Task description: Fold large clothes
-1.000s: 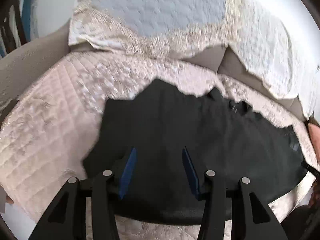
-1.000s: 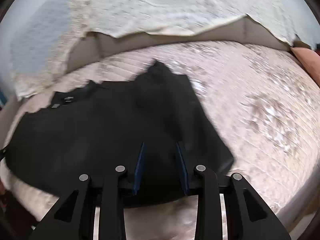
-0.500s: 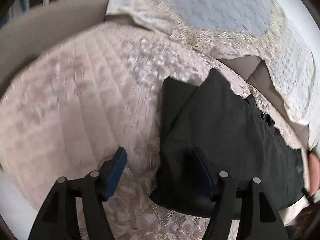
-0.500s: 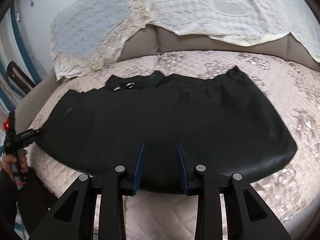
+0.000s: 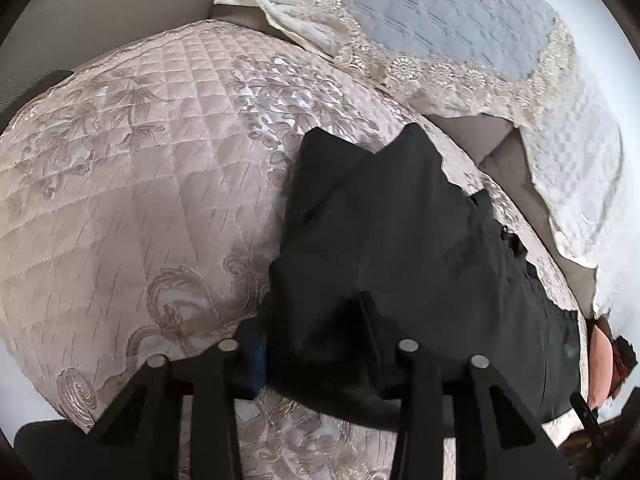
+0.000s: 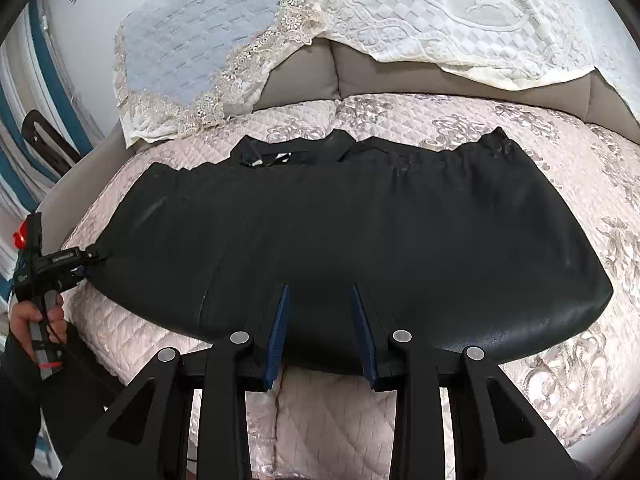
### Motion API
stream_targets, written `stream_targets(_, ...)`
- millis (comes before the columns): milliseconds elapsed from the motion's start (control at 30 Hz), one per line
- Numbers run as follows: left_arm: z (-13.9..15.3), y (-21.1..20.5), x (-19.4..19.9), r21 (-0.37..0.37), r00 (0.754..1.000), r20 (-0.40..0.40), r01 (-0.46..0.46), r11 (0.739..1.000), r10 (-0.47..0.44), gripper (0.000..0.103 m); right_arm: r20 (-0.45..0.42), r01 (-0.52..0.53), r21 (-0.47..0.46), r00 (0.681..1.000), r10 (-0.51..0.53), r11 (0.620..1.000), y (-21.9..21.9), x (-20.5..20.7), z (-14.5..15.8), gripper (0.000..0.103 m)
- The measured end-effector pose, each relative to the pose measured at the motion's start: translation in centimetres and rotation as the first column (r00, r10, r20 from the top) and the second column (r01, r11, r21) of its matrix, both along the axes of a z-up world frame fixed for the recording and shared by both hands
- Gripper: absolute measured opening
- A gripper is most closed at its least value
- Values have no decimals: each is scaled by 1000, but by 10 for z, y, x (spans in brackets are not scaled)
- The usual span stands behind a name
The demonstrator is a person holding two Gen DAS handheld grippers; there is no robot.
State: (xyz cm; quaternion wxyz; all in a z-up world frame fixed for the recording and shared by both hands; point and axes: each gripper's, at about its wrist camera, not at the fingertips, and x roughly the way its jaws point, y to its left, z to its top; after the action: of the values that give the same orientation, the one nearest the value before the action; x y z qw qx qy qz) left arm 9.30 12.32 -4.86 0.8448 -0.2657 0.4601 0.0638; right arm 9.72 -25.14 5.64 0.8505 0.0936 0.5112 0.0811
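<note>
A long black garment [image 6: 360, 220] lies spread lengthwise across the quilted pink bedspread [image 6: 560, 184]. My left gripper [image 5: 316, 320] is at the garment's left end [image 5: 400, 232]. Its jaws are closing with bunched black fabric between them, and the cloth hides most of both pads. The right wrist view shows that left gripper [image 6: 94, 258] pinching the garment's left tip, held by a hand [image 6: 28, 316]. Over the near edge, around the middle, my right gripper [image 6: 320, 292] has its blue pads [image 6: 276, 332] apart. Flat fabric shows in the gap between them.
A cream lace-edged cover [image 6: 440, 12] and a pale blue quilted one [image 6: 192, 40] hang over the grey upholstered backrest [image 6: 304, 76] behind the bed. The bedspread [image 5: 140, 200] stretches bare to the left of the garment. Striped blue-white cloth [image 6: 16, 152] hangs at far left.
The left jaws, wide apart beside the garment's corner half a second ago, have come in on that corner, which now bunches between them. The right view swung left early on, then held still.
</note>
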Motion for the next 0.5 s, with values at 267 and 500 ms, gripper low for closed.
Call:
stream_targets(267,71,-26,-4,78,976,182,110,991,-123,11,4,42,16,999,-42,999,-16,-6,5,33)
stream_targets(500,138,-115,9,148,860,335,356,923,-386,10,22,96,57,995,-98,994,-36,-18,12,33)
